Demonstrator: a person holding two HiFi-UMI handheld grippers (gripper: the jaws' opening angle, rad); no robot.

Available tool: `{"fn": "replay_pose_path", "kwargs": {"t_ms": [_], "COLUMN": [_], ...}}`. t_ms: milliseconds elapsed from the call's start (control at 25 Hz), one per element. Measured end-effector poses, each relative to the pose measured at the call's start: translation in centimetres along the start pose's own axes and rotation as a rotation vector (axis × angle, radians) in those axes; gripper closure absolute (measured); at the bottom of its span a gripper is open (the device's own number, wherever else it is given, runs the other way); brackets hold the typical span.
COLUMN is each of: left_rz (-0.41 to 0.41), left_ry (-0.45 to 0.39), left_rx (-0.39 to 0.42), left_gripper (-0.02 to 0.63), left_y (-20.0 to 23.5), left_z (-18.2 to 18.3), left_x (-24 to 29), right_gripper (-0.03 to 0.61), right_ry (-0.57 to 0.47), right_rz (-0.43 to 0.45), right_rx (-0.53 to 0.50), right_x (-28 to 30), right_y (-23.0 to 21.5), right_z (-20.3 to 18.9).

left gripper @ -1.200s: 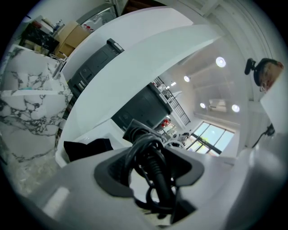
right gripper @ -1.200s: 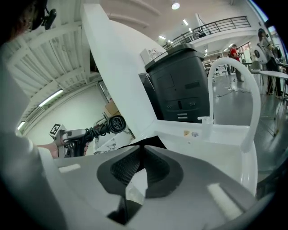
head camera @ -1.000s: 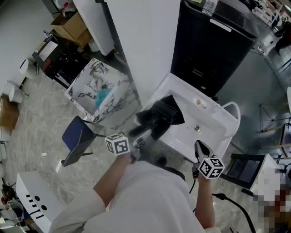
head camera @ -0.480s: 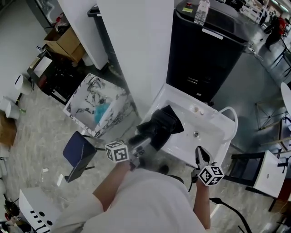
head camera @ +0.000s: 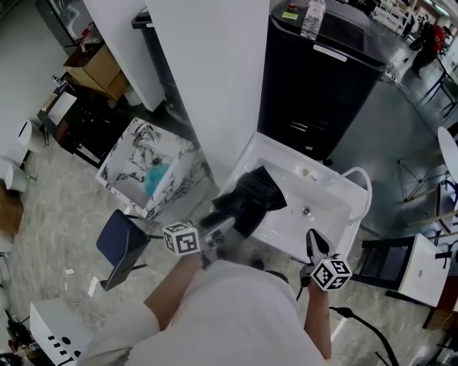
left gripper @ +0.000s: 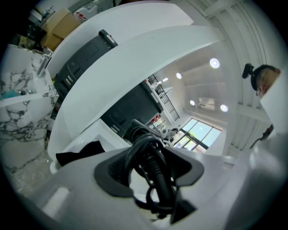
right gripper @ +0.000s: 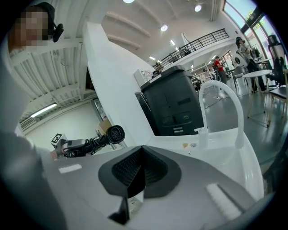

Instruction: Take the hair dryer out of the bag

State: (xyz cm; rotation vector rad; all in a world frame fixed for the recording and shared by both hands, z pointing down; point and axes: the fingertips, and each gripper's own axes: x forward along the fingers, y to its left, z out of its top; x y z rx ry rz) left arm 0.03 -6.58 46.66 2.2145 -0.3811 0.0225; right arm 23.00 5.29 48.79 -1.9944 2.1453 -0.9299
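My left gripper (head camera: 217, 230) is shut on the handle of the black hair dryer (head camera: 223, 209), whose cord (left gripper: 150, 161) is wound round the handle between the pads. In the right gripper view the hair dryer (right gripper: 111, 134) hangs free in the air, its round end facing the camera. The black bag (head camera: 261, 189) lies crumpled on the left rim of the white sink (head camera: 336, 207); the same bag (left gripper: 81, 152) shows beyond the left jaws. My right gripper (head camera: 313, 241) is shut and empty at the sink's front right corner.
A white arched faucet (head camera: 361, 179) stands at the sink's right end. Behind the sink is a black cabinet (head camera: 322, 78) with a bottle (head camera: 310, 18) on top. A marble-patterned basin (head camera: 154, 168) and a blue chair (head camera: 122, 239) stand to the left.
The left gripper has lifted the hair dryer slightly, near the bag. The head view has drifted a little. The right gripper stays shut in place.
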Motion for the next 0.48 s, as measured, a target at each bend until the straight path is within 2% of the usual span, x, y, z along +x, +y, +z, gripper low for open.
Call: {"fn": "replay_pose_path", "kwargs": {"t_ms": [480], "left_rz": [-0.002], "left_ry": [-0.011], "left_rx": [-0.002], "left_gripper": [0.400], "left_y": [0.05], "left_z": [-0.01], "left_x": [0.25], "right_gripper": [0.574], "right_ry": [0.010], "right_rz": [0.016], "right_rx": [-0.006], "right_x": [0.32], "right_y": [0.11], "right_z": [-0.26]}}
